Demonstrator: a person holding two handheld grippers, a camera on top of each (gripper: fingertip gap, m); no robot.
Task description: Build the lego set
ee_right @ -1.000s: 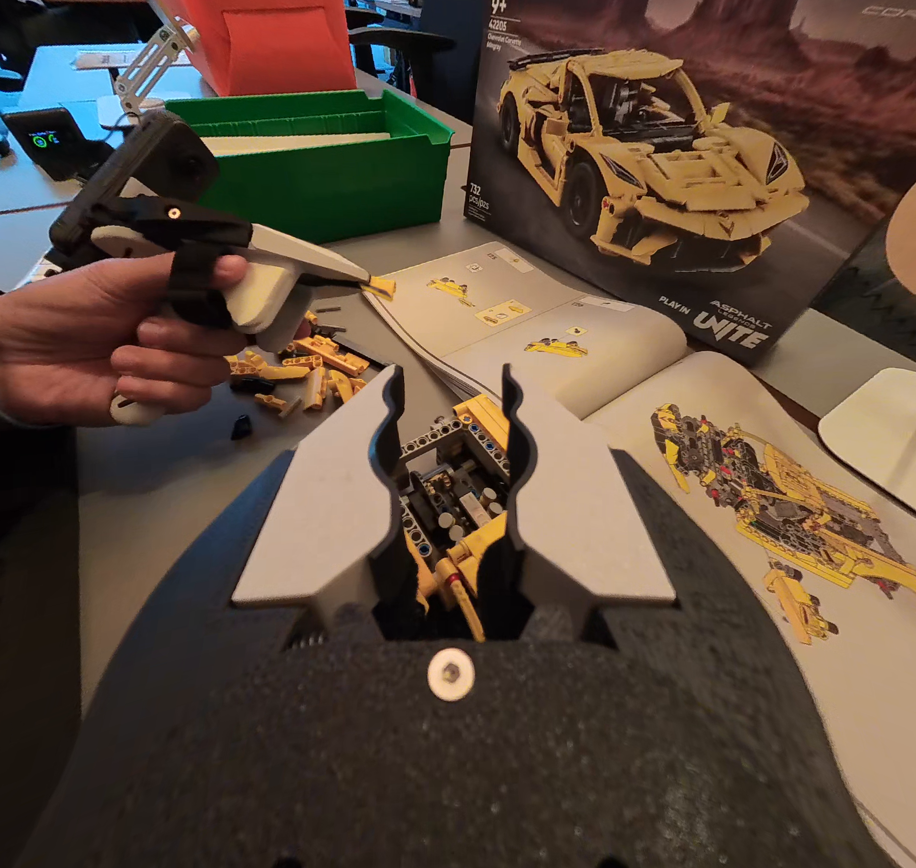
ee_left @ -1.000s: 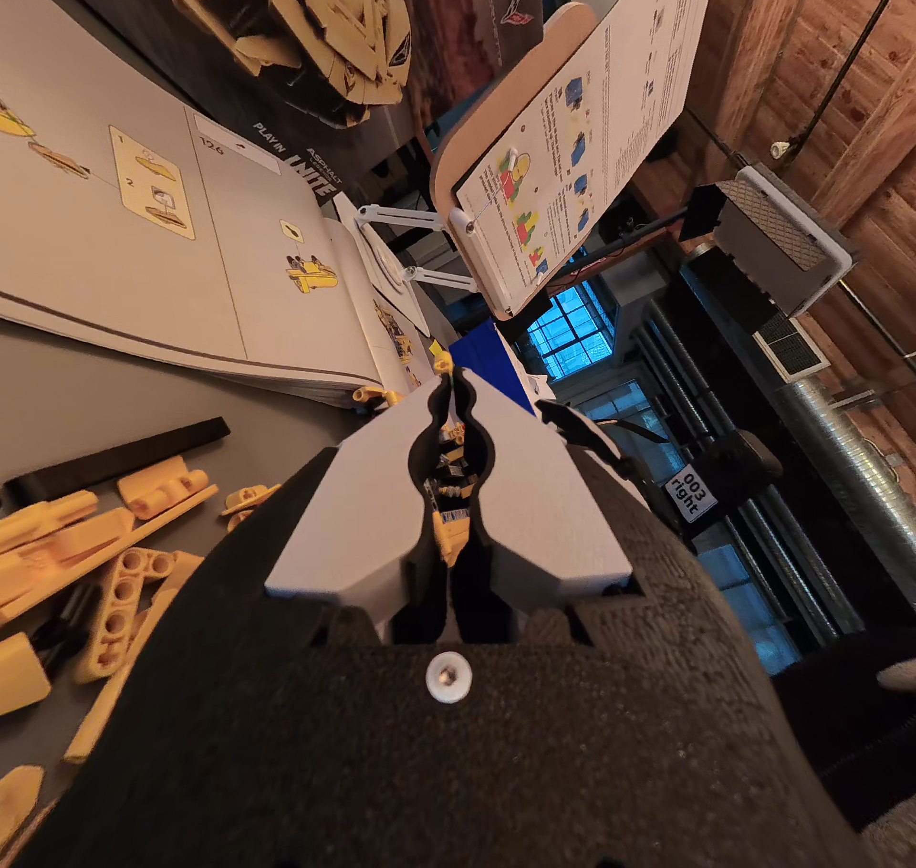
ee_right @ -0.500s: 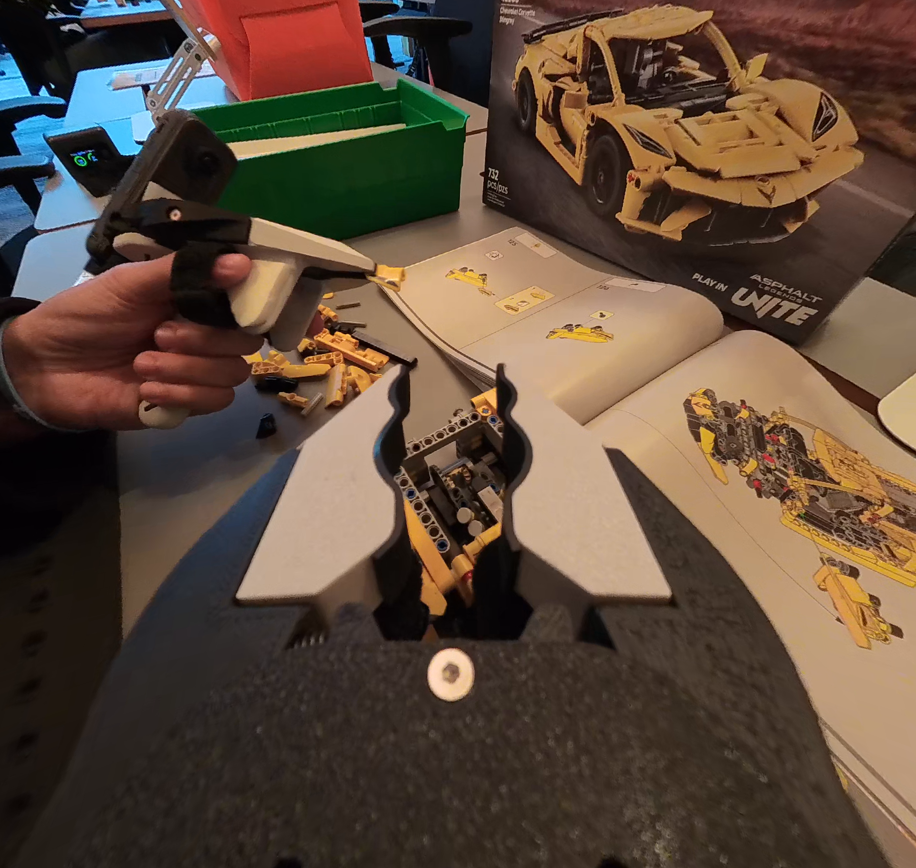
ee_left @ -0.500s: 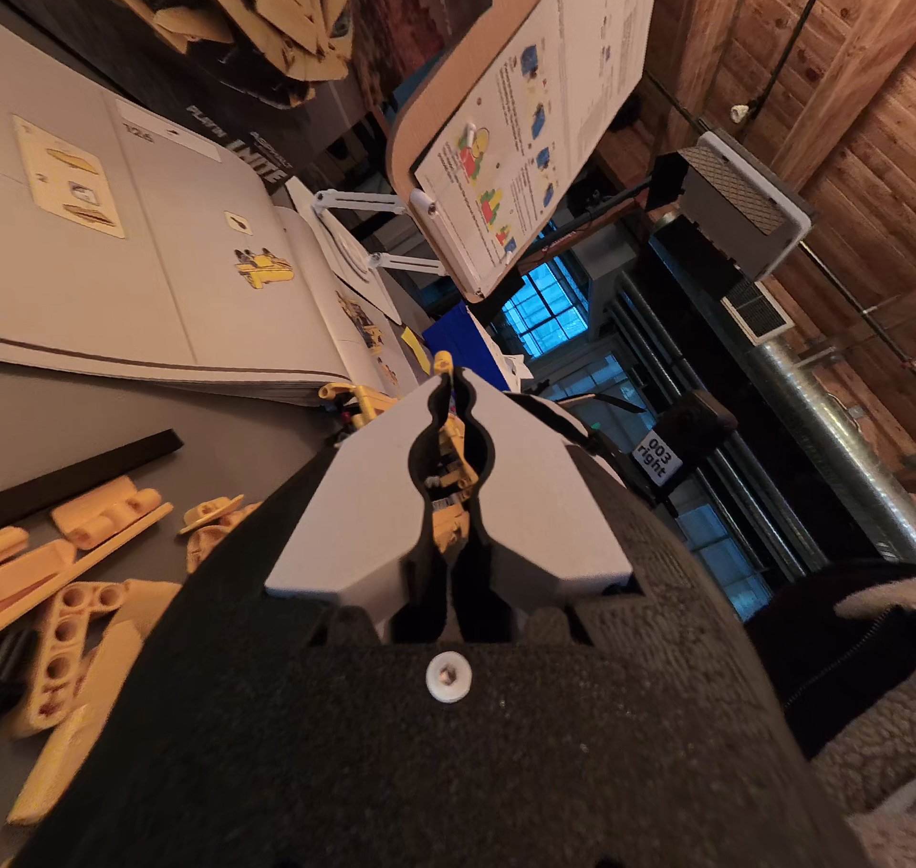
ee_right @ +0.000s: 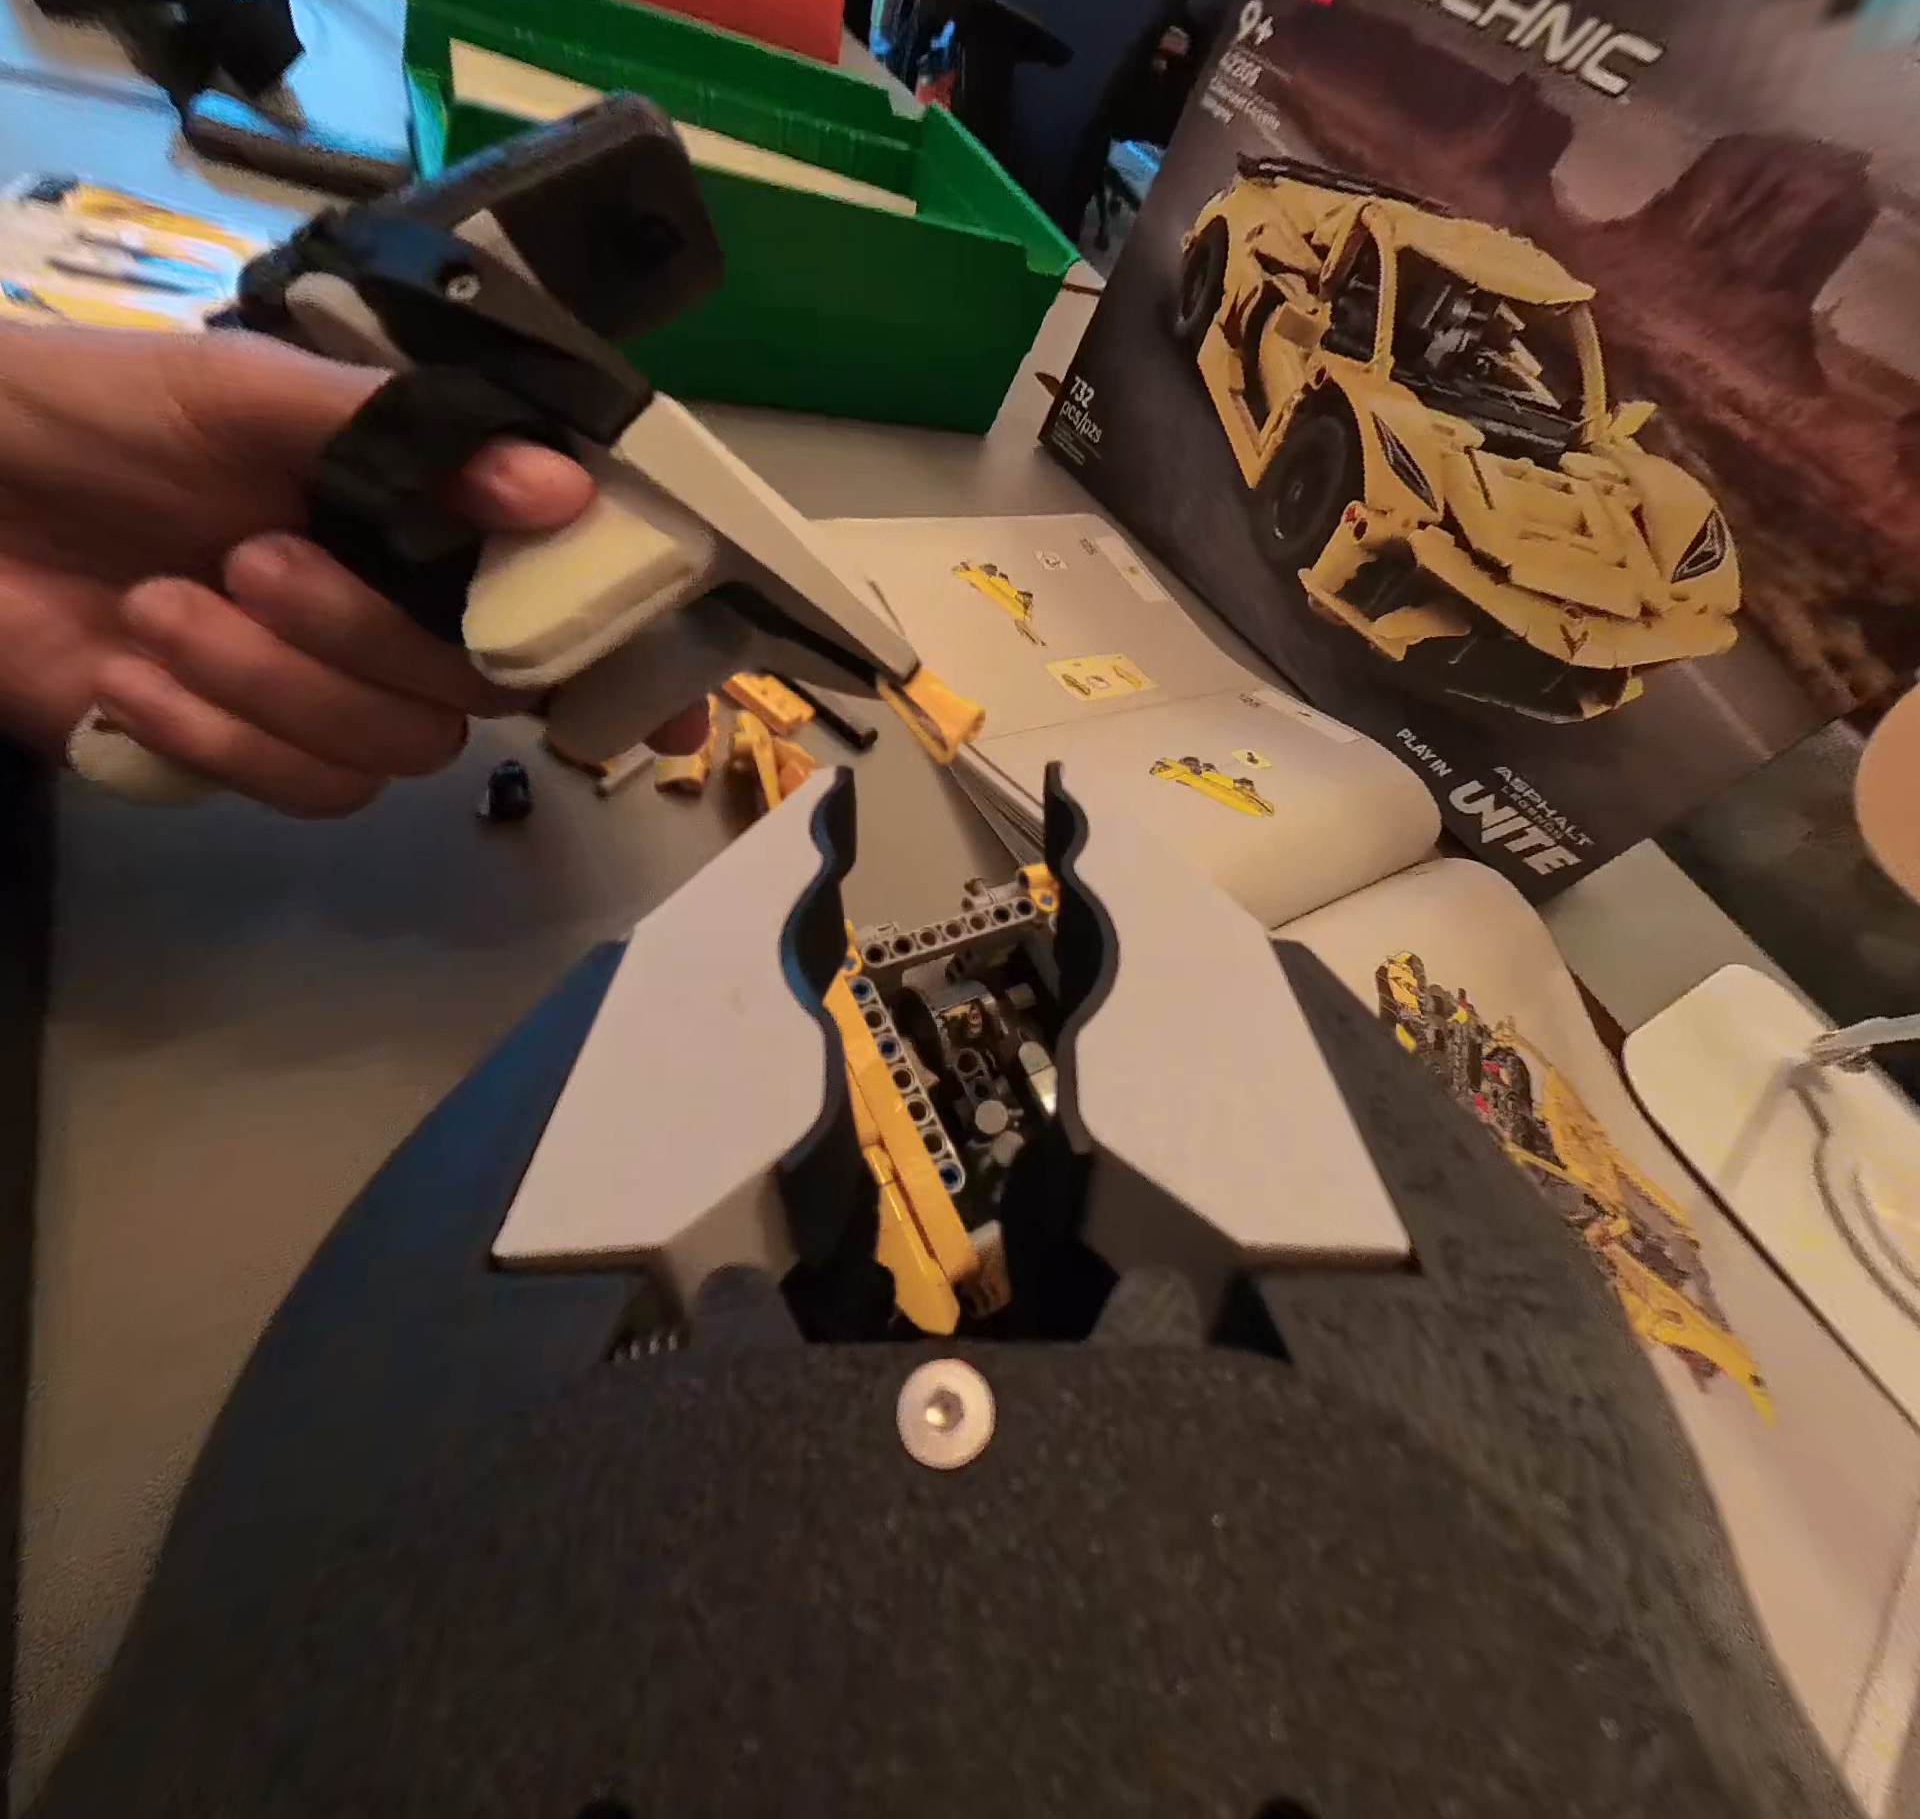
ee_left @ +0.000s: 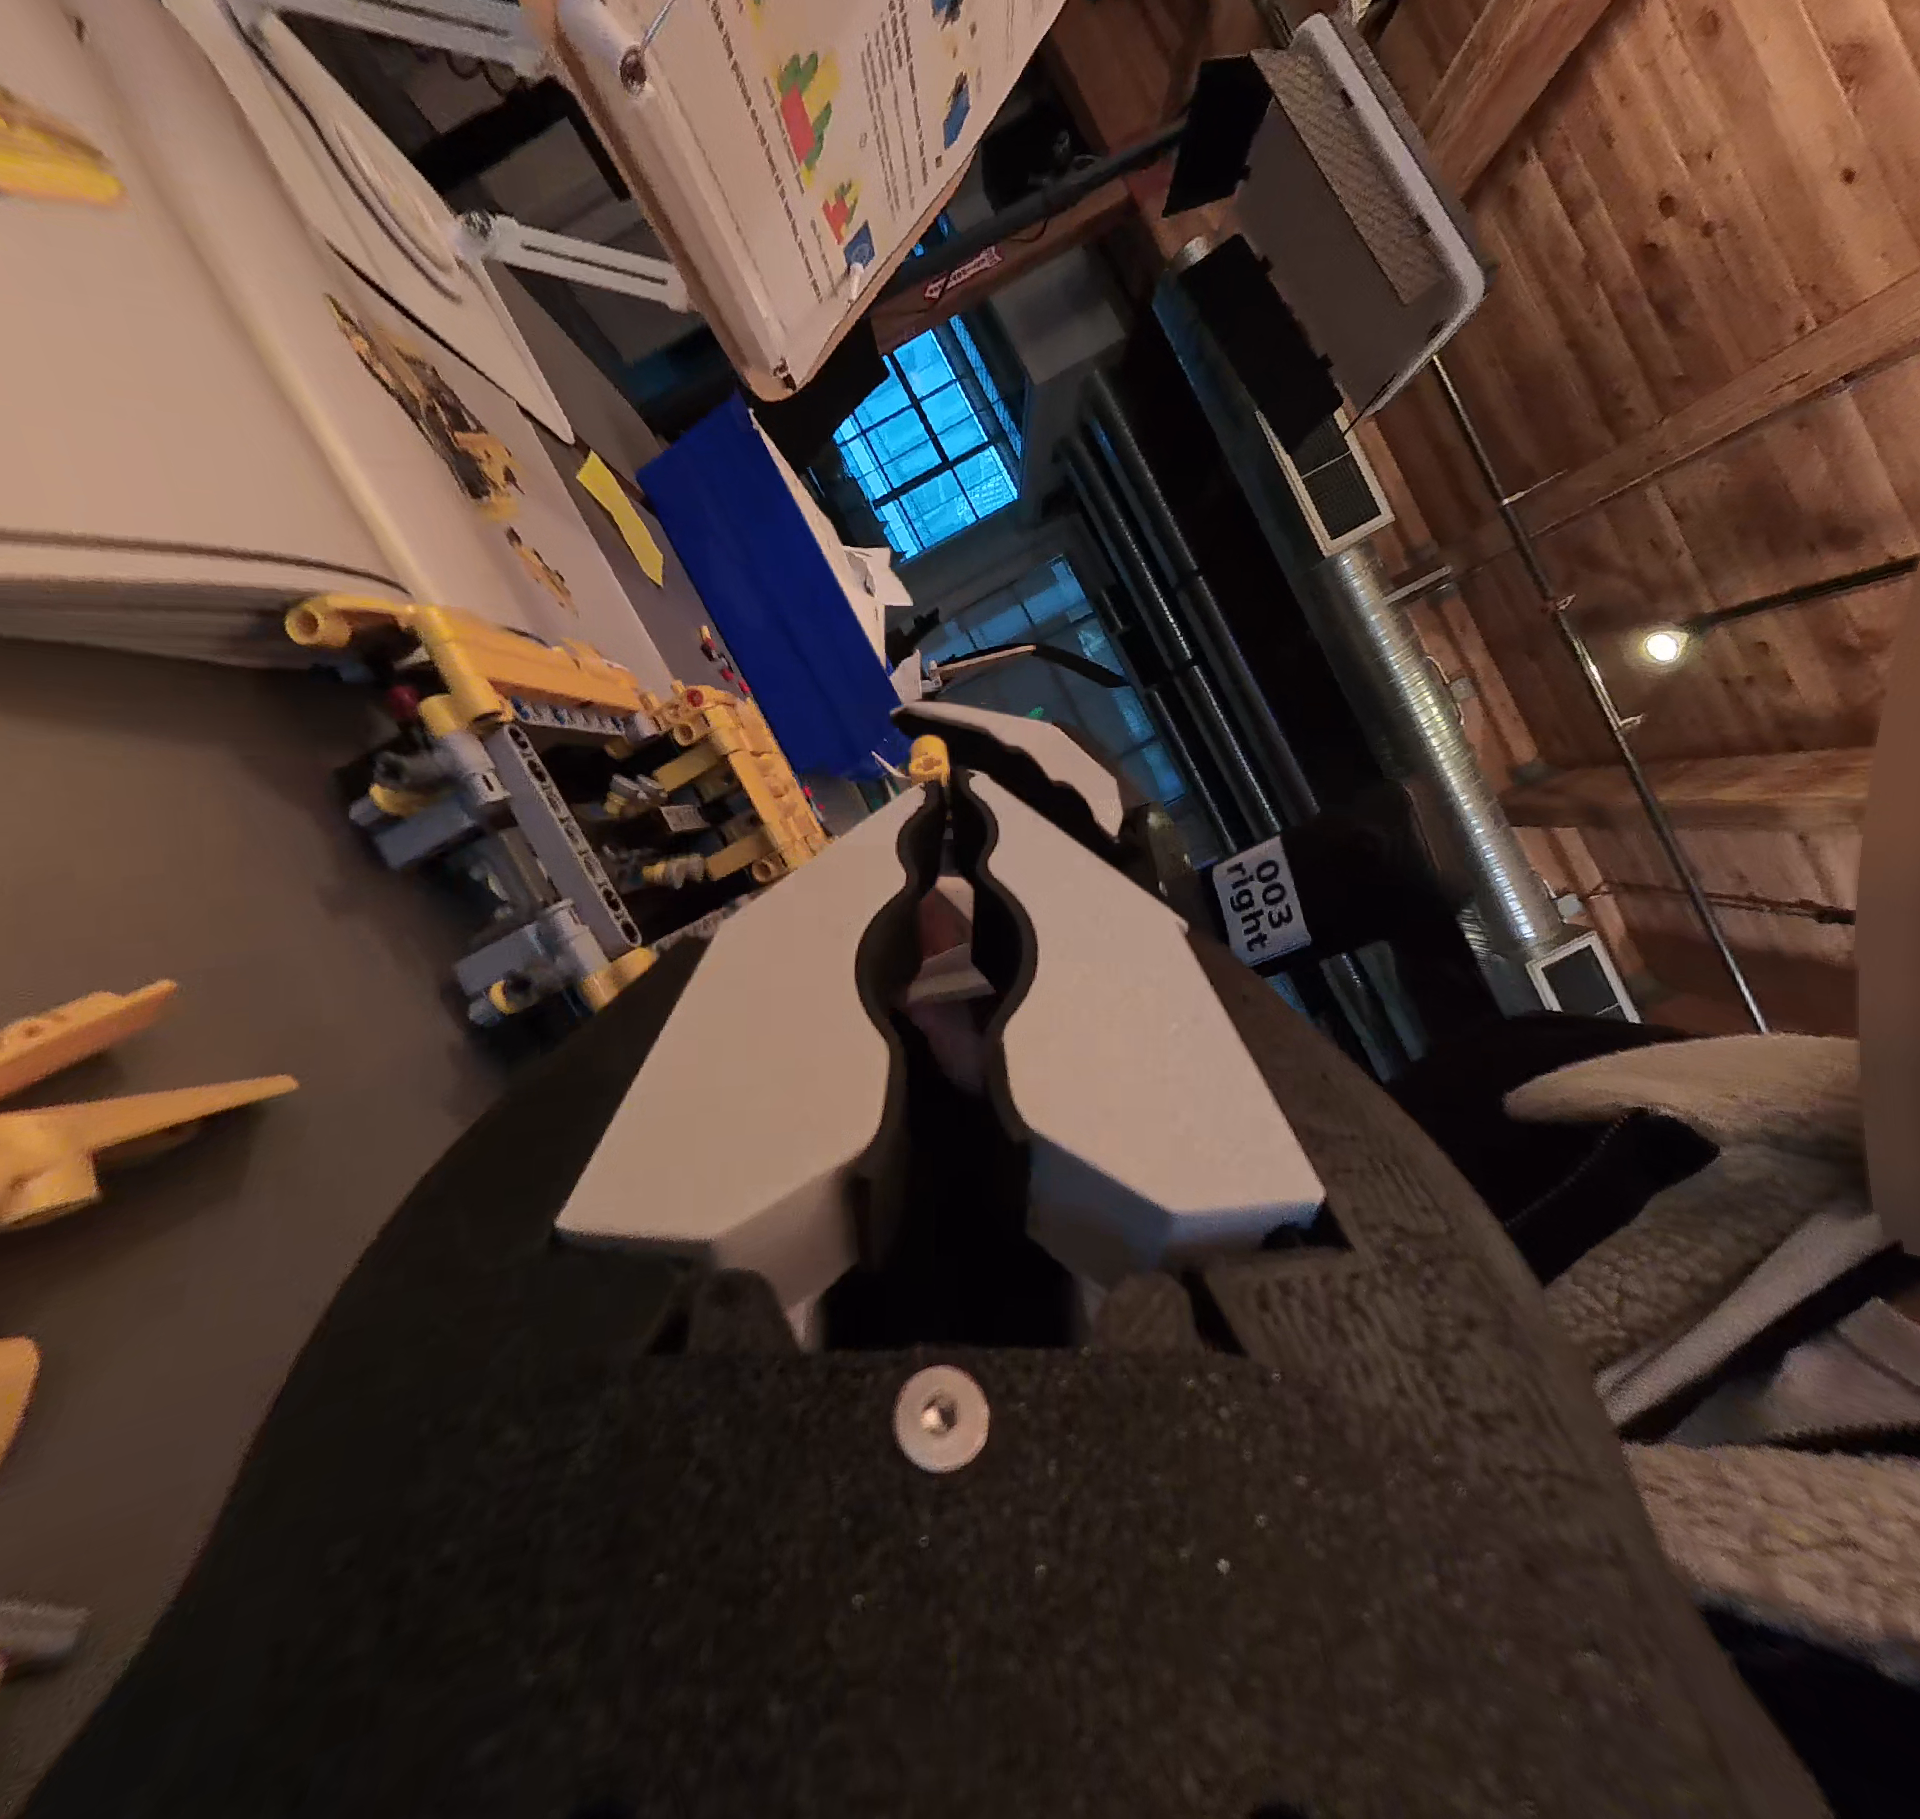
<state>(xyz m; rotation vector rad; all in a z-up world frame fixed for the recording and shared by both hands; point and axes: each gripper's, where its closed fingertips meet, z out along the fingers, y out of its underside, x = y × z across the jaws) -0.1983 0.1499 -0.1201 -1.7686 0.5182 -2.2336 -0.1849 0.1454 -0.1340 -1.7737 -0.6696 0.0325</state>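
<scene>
My left gripper [ee_left: 935,803] is shut on a small yellow pin piece [ee_left: 928,761] that sticks out past its tips. In the right wrist view a hand holds this gripper [ee_right: 904,673], with the yellow piece [ee_right: 940,715] just above and left of my right gripper's tips. My right gripper [ee_right: 948,798] is shut on the grey and yellow car chassis [ee_right: 914,1042], which runs deep between its fingers. In the left wrist view the chassis [ee_left: 582,782] lies on the grey table, left of my tips, with the right gripper [ee_left: 1029,772] just behind them.
Loose yellow parts [ee_right: 758,741] lie on the table [ee_right: 260,990] behind the left gripper, also in the left wrist view [ee_left: 94,1135]. The open instruction booklet [ee_right: 1164,730] and set box [ee_right: 1507,367] are beyond. A green bin [ee_right: 831,294] stands far left, a white stand base [ee_right: 1766,1125] right.
My left gripper has moved with the yellow piece toward the right gripper and the chassis, now close to its tips. The right gripper still holds the chassis and has turned slightly.
</scene>
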